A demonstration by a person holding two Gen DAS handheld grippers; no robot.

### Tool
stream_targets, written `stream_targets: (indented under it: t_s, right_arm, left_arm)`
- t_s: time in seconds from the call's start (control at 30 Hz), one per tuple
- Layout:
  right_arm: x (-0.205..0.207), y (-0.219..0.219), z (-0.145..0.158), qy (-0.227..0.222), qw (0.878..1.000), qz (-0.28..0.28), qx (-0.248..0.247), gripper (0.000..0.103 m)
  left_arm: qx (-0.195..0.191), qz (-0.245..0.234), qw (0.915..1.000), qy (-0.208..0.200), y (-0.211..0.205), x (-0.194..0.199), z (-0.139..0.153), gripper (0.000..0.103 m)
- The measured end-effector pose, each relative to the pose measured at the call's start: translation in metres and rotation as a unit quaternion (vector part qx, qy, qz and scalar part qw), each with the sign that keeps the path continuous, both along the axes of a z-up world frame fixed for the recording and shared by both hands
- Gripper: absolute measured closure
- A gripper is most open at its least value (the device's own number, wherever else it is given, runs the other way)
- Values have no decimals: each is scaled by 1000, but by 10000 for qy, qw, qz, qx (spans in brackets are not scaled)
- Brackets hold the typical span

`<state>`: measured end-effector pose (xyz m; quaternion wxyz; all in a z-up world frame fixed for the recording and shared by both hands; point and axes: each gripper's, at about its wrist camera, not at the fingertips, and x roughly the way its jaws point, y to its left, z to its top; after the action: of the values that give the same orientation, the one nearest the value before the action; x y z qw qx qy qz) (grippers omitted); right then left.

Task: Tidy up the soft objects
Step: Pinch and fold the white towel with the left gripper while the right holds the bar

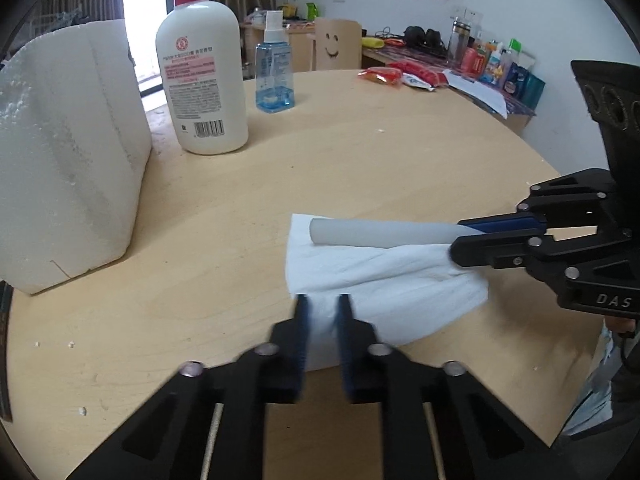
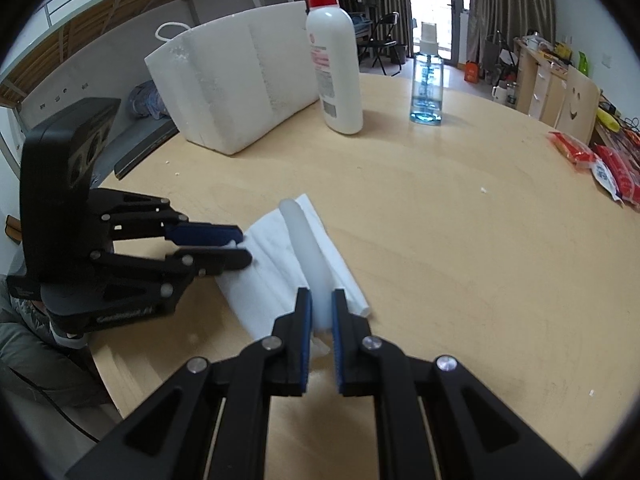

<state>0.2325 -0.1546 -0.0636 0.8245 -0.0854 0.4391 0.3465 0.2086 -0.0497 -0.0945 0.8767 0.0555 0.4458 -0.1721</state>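
Note:
A white tissue lies on the round wooden table, also in the right wrist view. A white foam tube lies across it, seen too in the right wrist view. My right gripper is shut on the near end of the tube; in the left wrist view it enters from the right. My left gripper is shut on the tissue's near edge; in the right wrist view it comes from the left.
A white foam block stands at the left. A white lotion bottle with red pump and a blue spray bottle stand behind. Red snack packets lie at the table's far edge. A cluttered desk is beyond.

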Motion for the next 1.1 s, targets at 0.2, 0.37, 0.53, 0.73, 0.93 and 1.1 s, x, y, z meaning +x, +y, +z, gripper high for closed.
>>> stream_targets:
  t_s: [0.2,0.37,0.53,0.73,0.93,1.1]
  right_arm:
    - [-2,-1,2,-46,10000,6,-22,91]
    - [-2,-5,1,-23,10000,-41,10,90]
    - [-8,-5,3,1,9999,112,121,90]
    - [-18,1,-2,2,9995,301,-49,90]
    - [-23,-5,-3,15,9996,207,-174,90]
    - [-23,-8,-1,45,9998,135,-119,87]
  left_arm:
    - [38,-72,9999,-151,2,-4,4,101]
    - [10,-62,9994,-336,17,-16,15,101]
    - [65,-125,9991,-388,21,-25,16,101]
    - [62,-141,9992,-358,24,-26,15,101]
    - [171,-4,9992,-364,32,-25,15,101]
    - [249,-81,9988,-402,32,-29,16,101]
